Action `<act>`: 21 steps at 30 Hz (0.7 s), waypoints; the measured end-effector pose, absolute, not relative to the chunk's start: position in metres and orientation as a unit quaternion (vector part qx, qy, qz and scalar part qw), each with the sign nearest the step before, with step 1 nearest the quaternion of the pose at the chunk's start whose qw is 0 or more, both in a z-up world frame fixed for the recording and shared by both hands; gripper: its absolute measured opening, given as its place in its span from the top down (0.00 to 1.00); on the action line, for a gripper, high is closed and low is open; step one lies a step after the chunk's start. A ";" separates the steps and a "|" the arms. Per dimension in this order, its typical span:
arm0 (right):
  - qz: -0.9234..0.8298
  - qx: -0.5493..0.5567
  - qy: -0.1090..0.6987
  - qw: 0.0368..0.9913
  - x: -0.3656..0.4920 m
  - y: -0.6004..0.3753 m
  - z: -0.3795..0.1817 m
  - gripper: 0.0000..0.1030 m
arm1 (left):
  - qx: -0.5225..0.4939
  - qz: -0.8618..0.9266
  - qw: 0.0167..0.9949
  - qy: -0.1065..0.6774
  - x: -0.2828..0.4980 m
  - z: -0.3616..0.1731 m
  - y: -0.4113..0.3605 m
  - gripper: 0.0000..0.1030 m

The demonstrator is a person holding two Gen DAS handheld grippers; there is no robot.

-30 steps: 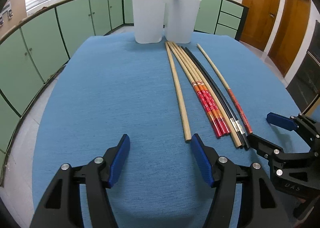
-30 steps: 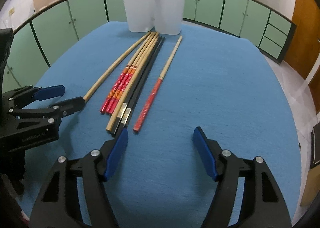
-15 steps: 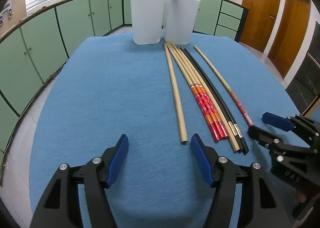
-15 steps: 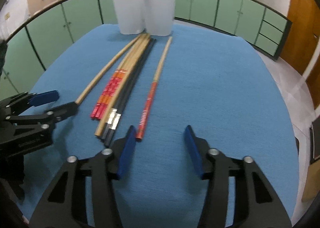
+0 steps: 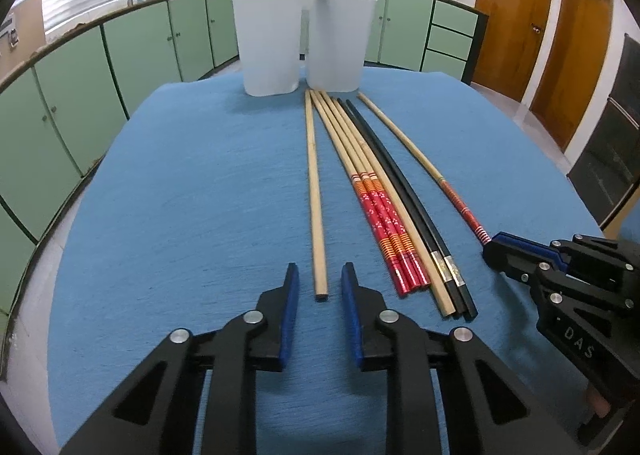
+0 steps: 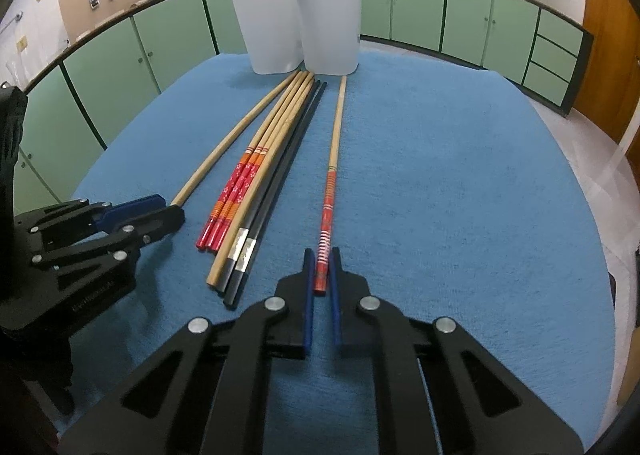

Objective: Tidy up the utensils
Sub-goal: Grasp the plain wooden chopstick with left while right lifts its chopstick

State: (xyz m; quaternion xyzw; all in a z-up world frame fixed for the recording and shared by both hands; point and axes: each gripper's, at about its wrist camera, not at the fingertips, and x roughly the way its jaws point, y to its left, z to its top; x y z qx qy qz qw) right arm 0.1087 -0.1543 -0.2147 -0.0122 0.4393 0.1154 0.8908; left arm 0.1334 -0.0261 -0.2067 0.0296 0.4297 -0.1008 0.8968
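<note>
A plain wooden chopstick (image 5: 314, 183) lies on the blue tablecloth (image 5: 180, 175), its near end between the jaws of my left gripper (image 5: 318, 275). Those jaws are closing, with a small gap still on each side of the stick. My right gripper (image 6: 322, 255) is shut on the near end of a single chopstick with red bands (image 6: 334, 151), lying apart to the right of the rest. Between the two lie several chopsticks side by side, some red-patterned (image 5: 384, 223), some black (image 5: 400, 175). In the left wrist view the right gripper (image 5: 496, 251) shows at the right.
Two white plastic containers (image 5: 270, 47) (image 5: 338, 43) stand side by side at the table's far edge, just beyond the chopstick tips. Green cabinets and a counter with pots ring the room. Wooden doors are at the right.
Both grippers have narrowed. The right one closed onto the red-banded chopstick's end. The left one drew in around the plain chopstick's end, which now sits between its jaws.
</note>
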 end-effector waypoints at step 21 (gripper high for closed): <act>0.120 -0.018 0.390 0.913 0.120 -0.186 -0.153 0.95 | 0.045 -0.102 0.923 0.368 0.123 -0.126 -0.003 0.94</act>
